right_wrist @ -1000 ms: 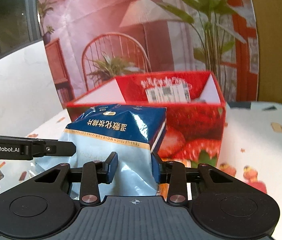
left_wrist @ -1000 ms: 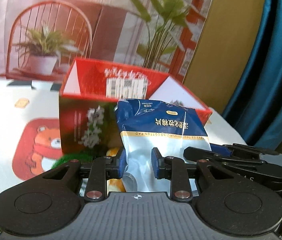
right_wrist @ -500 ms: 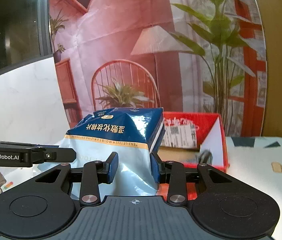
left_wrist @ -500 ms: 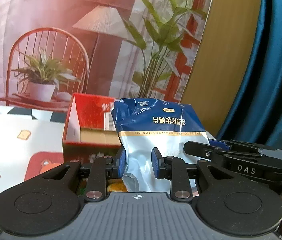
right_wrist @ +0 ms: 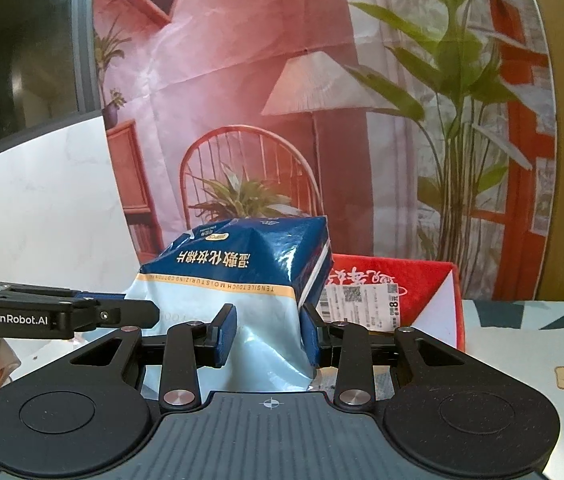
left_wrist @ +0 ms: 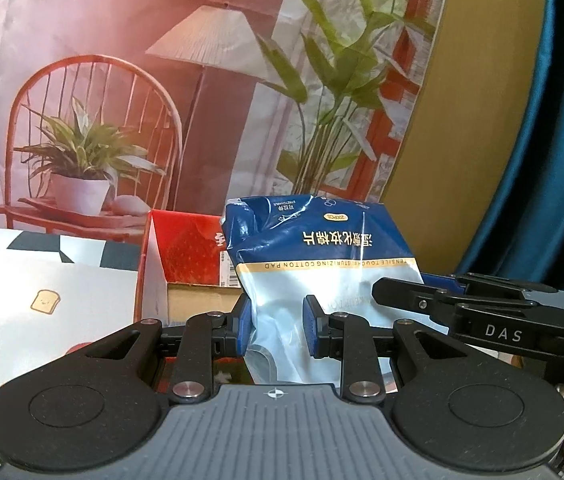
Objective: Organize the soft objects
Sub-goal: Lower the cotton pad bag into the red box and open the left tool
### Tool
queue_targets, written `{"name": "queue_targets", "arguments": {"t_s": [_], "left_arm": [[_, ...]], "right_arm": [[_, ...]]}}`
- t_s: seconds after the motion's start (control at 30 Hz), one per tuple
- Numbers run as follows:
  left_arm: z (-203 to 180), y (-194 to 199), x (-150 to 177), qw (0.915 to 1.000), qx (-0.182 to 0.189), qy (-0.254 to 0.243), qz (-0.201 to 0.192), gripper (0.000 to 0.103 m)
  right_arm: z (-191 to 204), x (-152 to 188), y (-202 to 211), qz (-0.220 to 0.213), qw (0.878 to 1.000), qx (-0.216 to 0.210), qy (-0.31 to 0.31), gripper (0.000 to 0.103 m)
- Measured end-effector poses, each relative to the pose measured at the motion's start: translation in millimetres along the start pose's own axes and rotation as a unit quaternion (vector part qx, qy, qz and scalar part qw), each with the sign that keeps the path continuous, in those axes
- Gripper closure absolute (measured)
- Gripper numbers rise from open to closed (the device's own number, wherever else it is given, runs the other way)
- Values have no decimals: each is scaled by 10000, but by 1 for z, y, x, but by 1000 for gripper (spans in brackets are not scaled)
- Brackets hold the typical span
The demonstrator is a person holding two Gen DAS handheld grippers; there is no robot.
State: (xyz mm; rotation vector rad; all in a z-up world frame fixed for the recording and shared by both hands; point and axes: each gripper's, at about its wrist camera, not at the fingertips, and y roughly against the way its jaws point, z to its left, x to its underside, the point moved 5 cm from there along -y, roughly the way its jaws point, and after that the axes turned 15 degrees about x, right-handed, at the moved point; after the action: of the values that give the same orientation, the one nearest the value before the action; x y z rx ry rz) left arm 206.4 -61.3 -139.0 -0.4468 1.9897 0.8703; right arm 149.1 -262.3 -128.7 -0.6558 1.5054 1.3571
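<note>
A blue and pale-blue soft bag of cotton pads (left_wrist: 322, 264) hangs upside down, held by both grippers in the air. My left gripper (left_wrist: 275, 330) is shut on its lower left part. My right gripper (right_wrist: 267, 336) is shut on its lower right part, and the bag also shows in the right wrist view (right_wrist: 241, 276). An open red cardboard box (left_wrist: 185, 264) stands on the table behind and below the bag; it also shows in the right wrist view (right_wrist: 394, 296).
The table wears a white cloth with cartoon prints (left_wrist: 41, 300). A printed backdrop with a chair, lamp and plants (left_wrist: 121, 120) stands behind the box. A blue curtain (left_wrist: 542, 160) hangs at the right.
Both grippers have lifted the bag upward together. The red box has dropped lower in both views and now sits behind the bag.
</note>
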Motion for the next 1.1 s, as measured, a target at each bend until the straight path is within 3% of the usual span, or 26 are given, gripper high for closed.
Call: {"name": "queue_targets", "arguments": {"t_s": [0.5, 0.83, 1.1], "left_arm": [[59, -77, -35, 9988, -158, 138, 450, 74], [91, -107, -23, 9935, -403, 244, 1035, 74], [98, -113, -19, 9902, -631, 173, 1230, 74]], "right_arm": [[-17, -26, -108, 708, 9974, 83, -98, 71], [-12, -3, -166, 1599, 9869, 201, -105, 71], [-7, 8, -180, 2025, 9782, 456, -1, 71]]}}
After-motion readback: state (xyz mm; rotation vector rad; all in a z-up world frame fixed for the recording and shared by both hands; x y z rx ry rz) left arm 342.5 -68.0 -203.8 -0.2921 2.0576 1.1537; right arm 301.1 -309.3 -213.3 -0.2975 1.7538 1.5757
